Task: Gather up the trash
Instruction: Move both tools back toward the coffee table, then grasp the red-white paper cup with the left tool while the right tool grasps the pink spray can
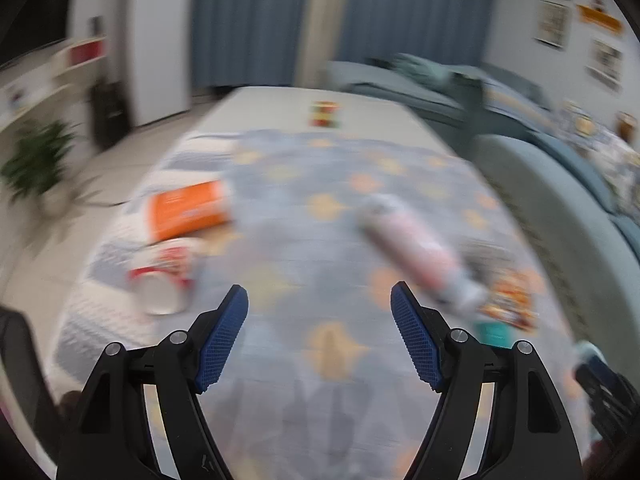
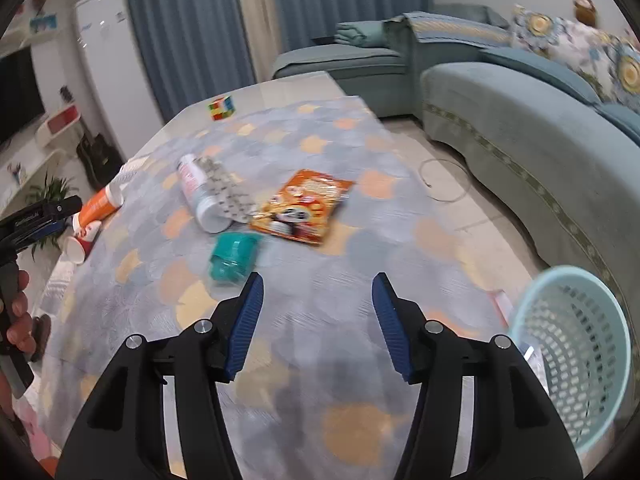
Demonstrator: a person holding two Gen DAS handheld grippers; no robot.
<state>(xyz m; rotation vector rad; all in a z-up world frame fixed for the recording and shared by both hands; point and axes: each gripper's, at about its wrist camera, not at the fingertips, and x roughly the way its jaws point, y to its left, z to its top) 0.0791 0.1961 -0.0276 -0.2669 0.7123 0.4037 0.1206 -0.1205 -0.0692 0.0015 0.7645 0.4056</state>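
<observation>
My bench (image 2: 320, 320) with its patterned cloth carries all the trash, and the light blue basket (image 2: 576, 356) stands at its near right edge. I take this basket as my landmark. Both of my grippers are wide apart and hold nothing: the left gripper (image 1: 319, 334) and the right gripper (image 2: 317, 322) hang above bare cloth.

The orange snack bag (image 2: 302, 210) lies well apart from the basket, further along the bench and to the left of it. The white bottle (image 2: 200, 194) lies beyond the bag from the basket, with a silver blister sheet (image 2: 226, 188) resting against it. The teal cup (image 2: 232, 256) lies on its side, closer to the basket than the bottle. The orange box (image 1: 186, 210) and the red and white paper cup (image 1: 164, 280) are the farthest from the basket, at the opposite edge.

What could go wrong, I think: the bottle and both cups lie on their sides, so a push from 1 finger may roll them off the edge. The flat bag and the thin sheet give little to pinch, and the cloth may come up with them. The basket looks light and close to the edge, so I could knock it down.

Only the right view shows the basket, and it is sharp. The left view is blurred, but it shows the box and paper cup larger.
</observation>
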